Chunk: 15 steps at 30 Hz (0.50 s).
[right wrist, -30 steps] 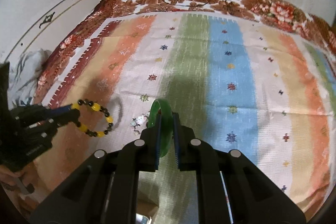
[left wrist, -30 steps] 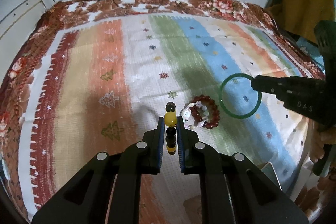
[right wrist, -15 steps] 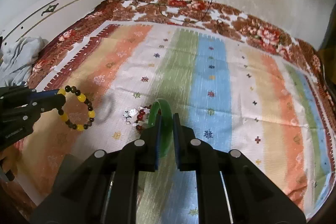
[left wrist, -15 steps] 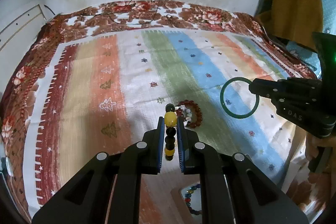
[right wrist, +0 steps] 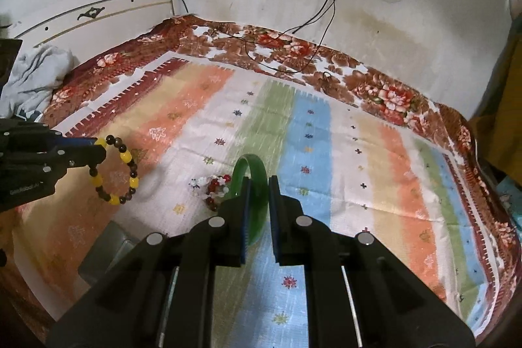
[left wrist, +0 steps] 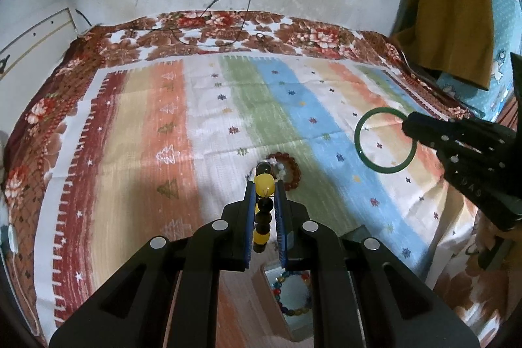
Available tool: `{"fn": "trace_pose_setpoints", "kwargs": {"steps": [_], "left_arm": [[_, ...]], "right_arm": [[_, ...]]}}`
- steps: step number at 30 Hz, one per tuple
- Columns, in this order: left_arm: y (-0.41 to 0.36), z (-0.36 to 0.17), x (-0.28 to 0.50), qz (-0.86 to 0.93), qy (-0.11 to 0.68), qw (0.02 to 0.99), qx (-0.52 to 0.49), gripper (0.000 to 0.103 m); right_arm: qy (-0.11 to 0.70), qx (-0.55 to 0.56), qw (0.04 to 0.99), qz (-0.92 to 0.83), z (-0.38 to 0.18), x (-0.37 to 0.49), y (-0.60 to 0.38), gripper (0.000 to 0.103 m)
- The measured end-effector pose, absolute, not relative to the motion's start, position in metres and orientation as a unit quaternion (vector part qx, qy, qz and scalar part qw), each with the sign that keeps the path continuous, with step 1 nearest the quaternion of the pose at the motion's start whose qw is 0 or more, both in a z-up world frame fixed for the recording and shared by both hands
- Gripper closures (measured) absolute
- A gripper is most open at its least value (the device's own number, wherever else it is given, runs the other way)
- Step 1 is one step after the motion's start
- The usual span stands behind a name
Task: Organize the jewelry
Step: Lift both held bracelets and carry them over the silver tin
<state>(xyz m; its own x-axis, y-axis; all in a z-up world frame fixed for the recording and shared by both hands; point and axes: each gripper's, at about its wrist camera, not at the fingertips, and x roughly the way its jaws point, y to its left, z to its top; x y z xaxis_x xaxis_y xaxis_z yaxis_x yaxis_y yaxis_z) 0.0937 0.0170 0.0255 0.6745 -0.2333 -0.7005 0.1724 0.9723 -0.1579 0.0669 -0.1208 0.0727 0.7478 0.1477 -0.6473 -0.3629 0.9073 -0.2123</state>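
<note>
Left gripper (left wrist: 265, 189): we see its jaws clamped on a yellow-and-dark beaded bracelet (left wrist: 263, 211), lifted clear of the bedspread.
Right gripper (right wrist: 257, 185): we find it pinched on a green bangle (right wrist: 253, 185), also off the cloth.
Hidden by the tongs: in the left wrist view we get the beaded bracelet edge-on, a single column of beads between the pads; in the right wrist view the bangle's near part is lost between the pads.
Left on the cloth: a red beaded bracelet (left wrist: 288, 170) with small pale beads (right wrist: 197, 185) touching it lies just beyond both tips; we cannot tell whether the pale beads are a separate piece.
Half seen: a multicoloured beaded bracelet (left wrist: 292, 294) sits in a pale tray (left wrist: 293, 325) at the near edge, mostly covered by the left gripper's body.
Only the left wrist view shows: that tray, the bangle as a full ring, and a mustard cloth (left wrist: 456, 18) hanging far right.
Only the right wrist view shows: the beaded bracelet as an open loop, a grey box (right wrist: 111, 250) cut off by the gripper, and a crumpled grey cloth (right wrist: 36, 70) far left.
Count: we make out four bracelets, two held, one lying, one in the tray.
Surface: a striped bedspread (left wrist: 202, 132) with a floral border.
</note>
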Motion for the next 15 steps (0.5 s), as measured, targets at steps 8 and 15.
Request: {"fn": "trace_pose_setpoints", "kwargs": {"steps": [8, 15], "left_arm": [[0.008, 0.027, 0.073, -0.116, 0.377, 0.918, -0.041, 0.092], [-0.004, 0.023, 0.058, -0.132, 0.379, 0.915, -0.034, 0.092]], "right_arm": [[0.322, -0.162, 0.92, 0.155, 0.073, 0.046, -0.122, 0.091], [0.325, -0.171, 0.914, 0.172, 0.066, 0.026, -0.116, 0.091]]}}
